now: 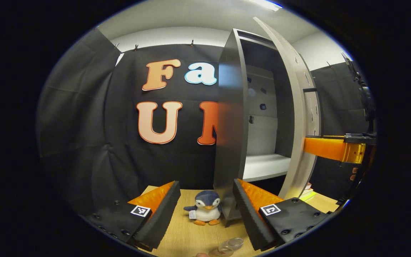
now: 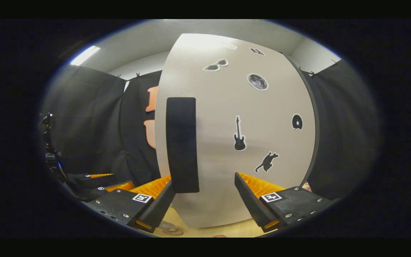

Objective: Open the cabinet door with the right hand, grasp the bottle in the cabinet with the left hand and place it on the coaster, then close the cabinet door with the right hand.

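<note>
Worryingly, with the bottle (image 1: 228, 247) lying at the surface's near edge and both grippers' fingers gaping empty, the right gripper (image 2: 203, 200) facing the cabinet door (image 2: 234, 125) is risking slamming it or clipping the handle (image 2: 181, 144).

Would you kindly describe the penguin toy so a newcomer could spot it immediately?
Find the tall grey cabinet standing on the wooden table, its door swung open. At the foot of its left wall sits the plush penguin: dark blue head, white belly, orange beak and feet, the one soft thing there.
</note>
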Demonstrator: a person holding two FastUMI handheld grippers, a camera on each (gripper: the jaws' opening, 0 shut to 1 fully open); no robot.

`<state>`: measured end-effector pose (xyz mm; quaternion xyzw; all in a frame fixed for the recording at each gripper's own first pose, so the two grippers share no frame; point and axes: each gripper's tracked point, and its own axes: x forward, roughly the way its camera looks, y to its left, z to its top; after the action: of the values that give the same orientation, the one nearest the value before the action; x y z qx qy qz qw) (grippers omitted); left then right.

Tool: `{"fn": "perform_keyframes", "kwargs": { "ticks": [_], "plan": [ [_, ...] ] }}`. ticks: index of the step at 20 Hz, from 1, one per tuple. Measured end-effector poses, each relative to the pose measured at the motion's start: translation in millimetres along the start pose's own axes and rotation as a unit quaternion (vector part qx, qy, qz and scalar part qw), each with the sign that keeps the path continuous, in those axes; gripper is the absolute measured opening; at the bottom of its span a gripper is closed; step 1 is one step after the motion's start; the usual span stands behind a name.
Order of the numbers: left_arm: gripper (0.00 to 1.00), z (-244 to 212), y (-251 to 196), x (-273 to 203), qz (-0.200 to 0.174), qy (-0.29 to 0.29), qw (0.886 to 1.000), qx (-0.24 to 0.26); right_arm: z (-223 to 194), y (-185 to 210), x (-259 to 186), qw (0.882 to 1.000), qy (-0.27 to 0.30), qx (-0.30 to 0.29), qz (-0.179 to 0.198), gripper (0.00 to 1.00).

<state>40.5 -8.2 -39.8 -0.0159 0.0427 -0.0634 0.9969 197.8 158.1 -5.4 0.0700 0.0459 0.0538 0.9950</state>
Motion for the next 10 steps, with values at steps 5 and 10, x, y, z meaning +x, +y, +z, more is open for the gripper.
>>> {"fn": "perform_keyframes", "kwargs": {
  "ticks": [5, 10],
  "plan": [
    [0.96, 15, 12, 27, -0.029, -0.002, 0.998, -0.047, -1, 2, 13, 1.0, 0.003, -0.007, -0.029, 0.95],
    [0.96, 40, 32, 33, -0.009, -0.028, 0.999, -0.021, -9, 1, 35, 1.0, 0.005, 0.007, -0.027, 0.95]
  ]
}}
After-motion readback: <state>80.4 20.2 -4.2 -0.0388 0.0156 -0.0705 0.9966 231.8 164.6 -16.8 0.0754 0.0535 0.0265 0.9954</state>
